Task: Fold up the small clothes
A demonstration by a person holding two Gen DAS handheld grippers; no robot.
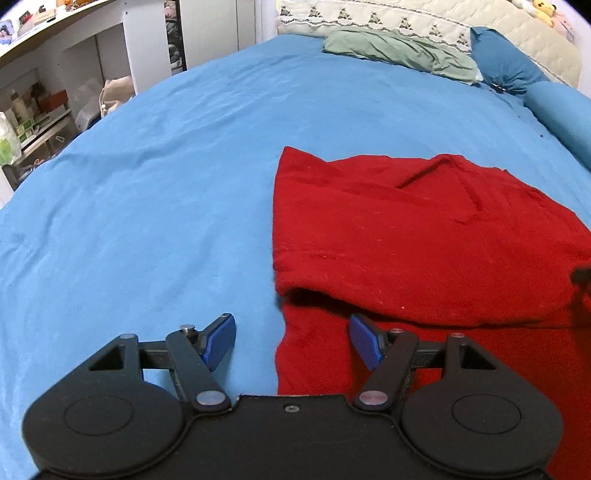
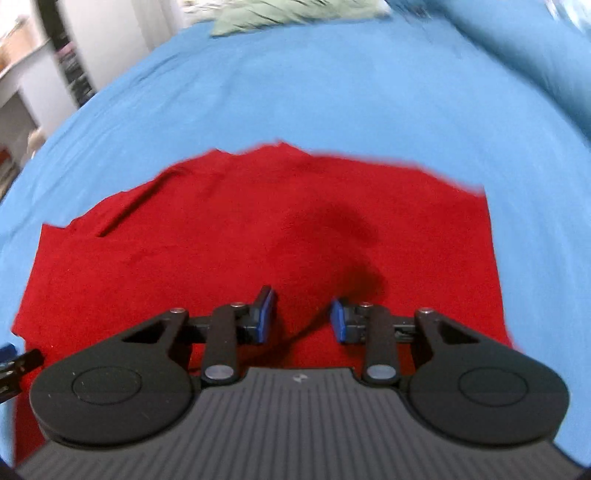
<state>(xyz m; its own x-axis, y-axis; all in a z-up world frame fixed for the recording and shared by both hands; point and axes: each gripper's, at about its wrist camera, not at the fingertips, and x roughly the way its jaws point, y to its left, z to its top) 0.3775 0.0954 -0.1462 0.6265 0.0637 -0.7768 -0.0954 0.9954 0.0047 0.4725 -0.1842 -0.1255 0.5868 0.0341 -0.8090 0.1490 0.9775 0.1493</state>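
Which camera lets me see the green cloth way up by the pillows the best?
The left wrist view. There the green cloth is sharp, with its crumpled folds plain, lying on the blue bedsheet in front of the quilted cream pillow. The right wrist view shows only a blurred piece of it, cut off at the top edge.

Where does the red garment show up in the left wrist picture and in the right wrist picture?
Left wrist view: the red garment fills the lower right, its left edge above the open left gripper.
Right wrist view: it spreads across the centre and lower left, under the open right gripper.
Shared landmark: the green pillow at the far end of the blue bed sheet.
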